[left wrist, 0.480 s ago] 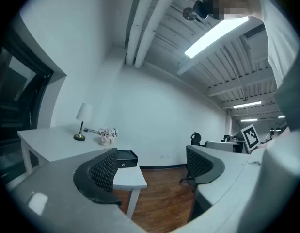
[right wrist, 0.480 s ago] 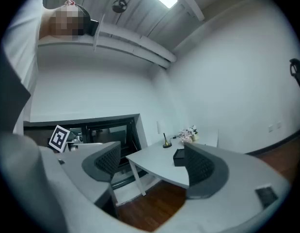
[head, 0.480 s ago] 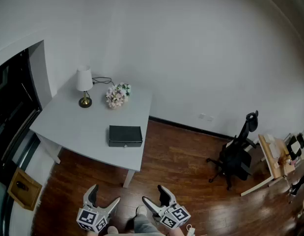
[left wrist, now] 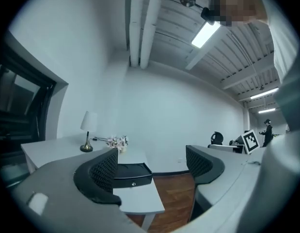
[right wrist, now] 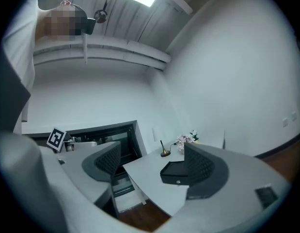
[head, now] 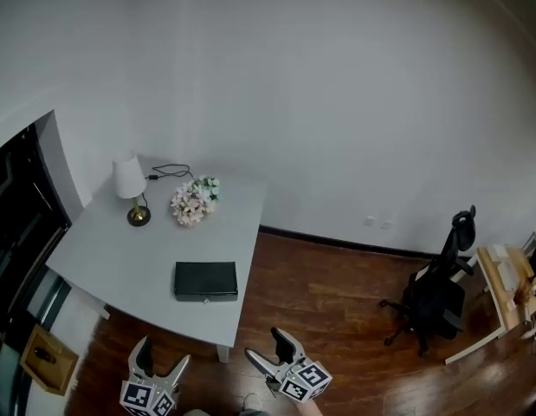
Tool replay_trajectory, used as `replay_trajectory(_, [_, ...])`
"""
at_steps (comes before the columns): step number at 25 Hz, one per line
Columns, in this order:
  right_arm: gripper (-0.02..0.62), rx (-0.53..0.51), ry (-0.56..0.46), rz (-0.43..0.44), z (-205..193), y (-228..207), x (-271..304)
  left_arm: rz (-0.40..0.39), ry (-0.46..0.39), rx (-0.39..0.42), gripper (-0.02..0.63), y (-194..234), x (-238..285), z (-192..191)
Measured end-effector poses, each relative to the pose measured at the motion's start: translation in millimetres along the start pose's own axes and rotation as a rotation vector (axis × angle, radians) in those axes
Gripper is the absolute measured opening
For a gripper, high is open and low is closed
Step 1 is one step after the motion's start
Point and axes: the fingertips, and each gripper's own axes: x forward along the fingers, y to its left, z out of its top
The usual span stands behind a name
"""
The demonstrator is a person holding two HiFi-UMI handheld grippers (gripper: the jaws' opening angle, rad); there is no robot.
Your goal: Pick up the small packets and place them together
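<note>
Head view lets us look down at a white surface [head: 120, 254] that stands by the wall. On it we see a little lamp [head: 129, 189], a bunch of flowers [head: 194, 199] and a flat black box [head: 205, 280]. The box lies near the front edge, and the lamp and flowers are at the back.

We hold the left gripper [head: 164, 354] and the right gripper [head: 265, 345] low over the wood floor [head: 337, 310]. Both are in front of the surface and touch nothing.

Left gripper view shows its jaws wide apart with nothing between the pads. The black box shows far off in the gap. Right gripper view shows the same: its jaws are apart and hold nothing, and the box is far off between them.

We cannot see the small packets in any view. The surface looks bare but for the lamp, the flowers and the box. We think the packets may be inside the black box, which has a little knob on its front, but we cannot tell.

So we think the task has only just begun. We are walking up to the surface, and nothing has been picked up yet.

Next we need to get close, bring both grippers over the surface and find the packets. The box may need to be opened first.
</note>
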Motion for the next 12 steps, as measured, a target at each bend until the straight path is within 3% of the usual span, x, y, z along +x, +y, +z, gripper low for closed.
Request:
replay_trajectory(5, [0.405, 0.008, 0.035, 0.022, 2, -28, 24, -0.006, 0.013, -0.018, 0.423, 1, 39, -6])
replay_trajectory(12, [0.402, 0.077, 0.107, -0.076, -31, -37, 80, -0.130, 0.019, -0.010, 0.423, 36, 94, -6])
